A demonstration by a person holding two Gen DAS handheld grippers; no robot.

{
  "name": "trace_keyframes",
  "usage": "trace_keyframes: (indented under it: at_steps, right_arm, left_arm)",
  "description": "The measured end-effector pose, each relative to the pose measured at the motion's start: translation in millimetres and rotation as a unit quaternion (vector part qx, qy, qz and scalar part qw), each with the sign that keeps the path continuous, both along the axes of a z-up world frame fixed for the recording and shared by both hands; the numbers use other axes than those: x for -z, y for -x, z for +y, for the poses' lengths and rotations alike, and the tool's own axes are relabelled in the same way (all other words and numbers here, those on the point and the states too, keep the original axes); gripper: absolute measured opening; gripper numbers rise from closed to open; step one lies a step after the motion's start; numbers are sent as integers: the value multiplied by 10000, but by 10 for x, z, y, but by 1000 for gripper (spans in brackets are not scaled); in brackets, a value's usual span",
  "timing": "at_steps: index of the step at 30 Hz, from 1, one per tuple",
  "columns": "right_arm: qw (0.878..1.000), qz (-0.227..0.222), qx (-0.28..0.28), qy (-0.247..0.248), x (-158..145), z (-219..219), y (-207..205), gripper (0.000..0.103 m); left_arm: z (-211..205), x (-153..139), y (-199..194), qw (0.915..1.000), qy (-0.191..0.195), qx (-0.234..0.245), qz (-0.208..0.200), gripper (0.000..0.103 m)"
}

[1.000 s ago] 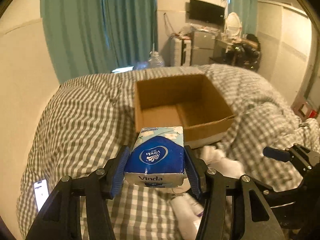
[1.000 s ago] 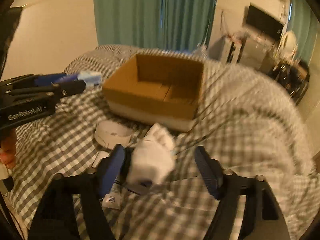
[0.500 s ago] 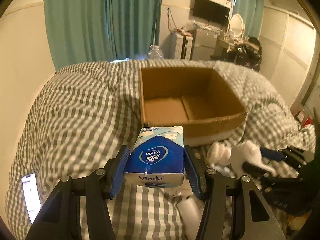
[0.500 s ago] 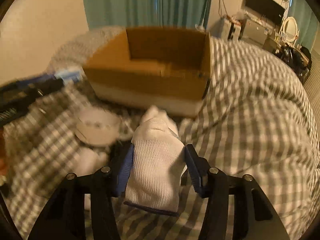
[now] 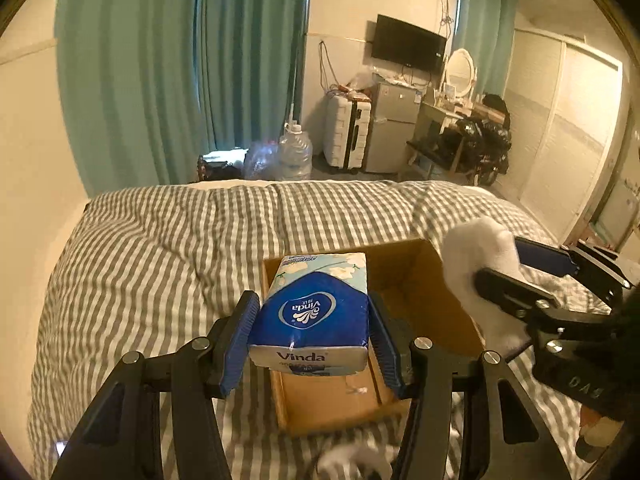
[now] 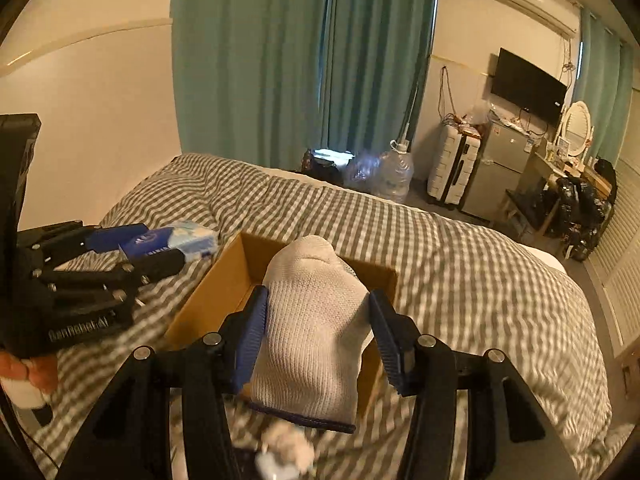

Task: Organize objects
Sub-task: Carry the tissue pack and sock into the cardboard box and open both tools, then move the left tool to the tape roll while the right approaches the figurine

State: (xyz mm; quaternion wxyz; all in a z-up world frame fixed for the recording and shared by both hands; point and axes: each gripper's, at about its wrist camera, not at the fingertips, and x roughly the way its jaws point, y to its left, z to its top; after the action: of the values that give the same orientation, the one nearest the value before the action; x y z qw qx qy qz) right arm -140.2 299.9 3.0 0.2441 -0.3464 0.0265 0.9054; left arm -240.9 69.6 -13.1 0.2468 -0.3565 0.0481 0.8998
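Left gripper (image 5: 313, 330) clamped on blue Vinda tissue pack (image 5: 312, 312), right gripper (image 6: 316, 332) pinching white knitted sock (image 6: 316, 332); both held above open brown cardboard box (image 5: 436, 304) on grey-white checked bedspread (image 5: 160, 264)

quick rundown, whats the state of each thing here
left tongs: shut on the tissue pack
tissue pack: held above the box, unopened
right tongs: shut on the sock
sock: held over the box
cardboard box: open, on the bed
curtains: drawn shut
tv: off
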Motion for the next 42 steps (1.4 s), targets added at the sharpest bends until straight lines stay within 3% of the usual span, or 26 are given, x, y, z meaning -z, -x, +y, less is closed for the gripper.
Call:
trace_keyframes:
  at_steps: [6, 11, 16, 19, 21, 29, 35, 38, 42]
  right_arm:
    - [9989, -210, -6, 413, 443, 455, 449, 51]
    - [9962, -222, -63, 840, 783, 636, 475, 51]
    - [9957, -303, -75, 877, 874, 694, 423, 55]
    - [9962, -187, -75, 853, 816, 727, 384, 65]
    - [9965, -50, 9, 836, 698, 735, 277, 76]
    - [9978, 523, 152, 383, -10, 426, -249, 80]
    - [9973, 716, 146, 93, -467, 119, -725, 80]
    - [9977, 670, 80, -17, -574, -19, -883, 81]
    - [9986, 508, -13, -123, -508, -189, -1026, 87]
  left_arm:
    - [293, 509, 467, 9990, 234, 84, -366, 56]
    - [347, 892, 675, 9975, 238, 74, -665, 56]
    - [367, 945, 634, 9979, 259, 207, -550, 56]
    - [362, 902, 578, 9977, 141, 339, -571, 66]
    - [337, 852, 512, 9976, 127, 343, -588, 90]
    - [100, 328, 195, 9985, -87, 113, -526, 95]
    - [-135, -171, -145, 9998, 40, -143, -99, 99]
    - [-268, -298, -337, 9998, 10, -204, 17, 100]
    - [-367, -282, -601, 9982, 332, -407, 283, 102]
